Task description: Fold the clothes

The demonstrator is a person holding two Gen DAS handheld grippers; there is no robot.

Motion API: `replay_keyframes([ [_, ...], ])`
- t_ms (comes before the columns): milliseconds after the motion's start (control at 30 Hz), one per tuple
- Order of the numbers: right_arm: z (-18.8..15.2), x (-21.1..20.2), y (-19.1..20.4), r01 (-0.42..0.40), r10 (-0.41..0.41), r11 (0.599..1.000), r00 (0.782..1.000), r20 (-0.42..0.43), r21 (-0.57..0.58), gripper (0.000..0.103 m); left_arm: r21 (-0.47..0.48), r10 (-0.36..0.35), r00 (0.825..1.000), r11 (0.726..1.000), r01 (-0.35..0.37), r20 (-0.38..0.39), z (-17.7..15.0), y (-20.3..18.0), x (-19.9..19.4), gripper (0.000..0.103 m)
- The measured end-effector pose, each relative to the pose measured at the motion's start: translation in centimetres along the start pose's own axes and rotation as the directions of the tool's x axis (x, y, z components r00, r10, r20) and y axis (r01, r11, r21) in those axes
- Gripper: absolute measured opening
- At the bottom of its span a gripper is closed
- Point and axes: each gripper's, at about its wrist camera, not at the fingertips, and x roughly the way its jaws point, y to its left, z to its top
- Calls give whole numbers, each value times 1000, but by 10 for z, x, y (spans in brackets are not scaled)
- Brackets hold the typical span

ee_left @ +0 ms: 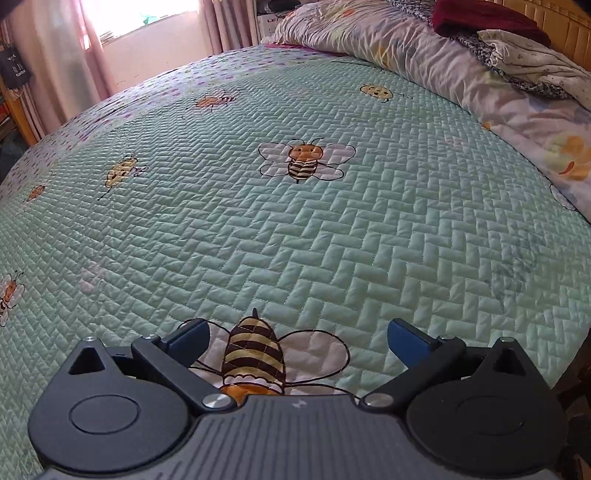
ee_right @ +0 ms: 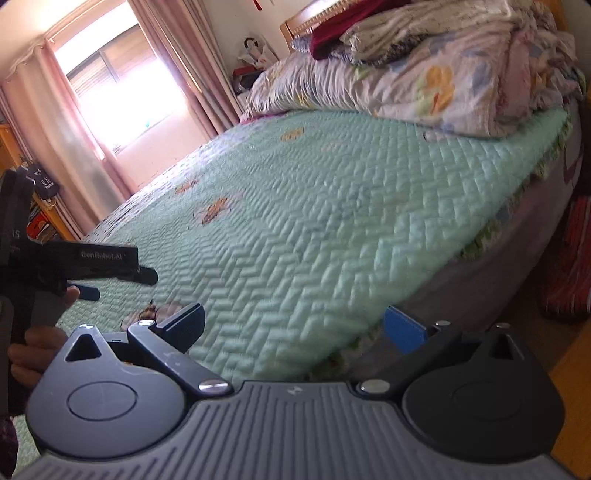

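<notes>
Both grippers are spread wide and hold nothing: my left gripper (ee_left: pixel 297 338) hovers low over the green quilted bedspread (ee_left: pixel 332 240), above a stitched bee, and my right gripper (ee_right: pixel 293 326) hangs near the bed's edge. The right wrist view is blurred. At 9 o'clock there I see a hand (ee_right: pixel 33 347) holding the left tool.

The clothes (ee_left: pixel 517 55) sit heaped at 1 o'clock in the left view, on the bunched floral duvet (ee_left: pixel 424 62) by the headboard: a dark red garment (ee_left: pixel 484 18) on top, pale printed fabric beside it. I judge them light, limp and tangled, likely to drag neighbours along. I would pinch the top piece at a free edge, then find shoulders or hem once it lies flat.
</notes>
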Motion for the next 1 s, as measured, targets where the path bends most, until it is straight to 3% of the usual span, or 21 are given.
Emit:
replay_keyframes([
  [133,26,21,9,25,-20,998,996,86,-57,103,-7,-7,1000,1000,7,-4,10,-5,17,102],
  [267,59,63,20,116,-92,986,977,194,-118,103,-23,-9,1000,1000,9,-10,23,-12,38,102],
  [400,89,115,25,193,-173,979,956,237,-61,103,9,23,1000,1000,-23,4,37,-25,58,102],
  [567,93,187,13,343,-313,938,899,305,-51,103,19,2,1000,1000,-2,3,47,-37,87,102],
  [700,91,217,-6,403,-399,915,900,177,16,103,6,-16,999,1000,16,29,49,-43,111,102],
  [1000,86,220,-1,432,-422,902,882,207,-3,103,-40,7,986,999,0,169,47,-56,136,103],
])
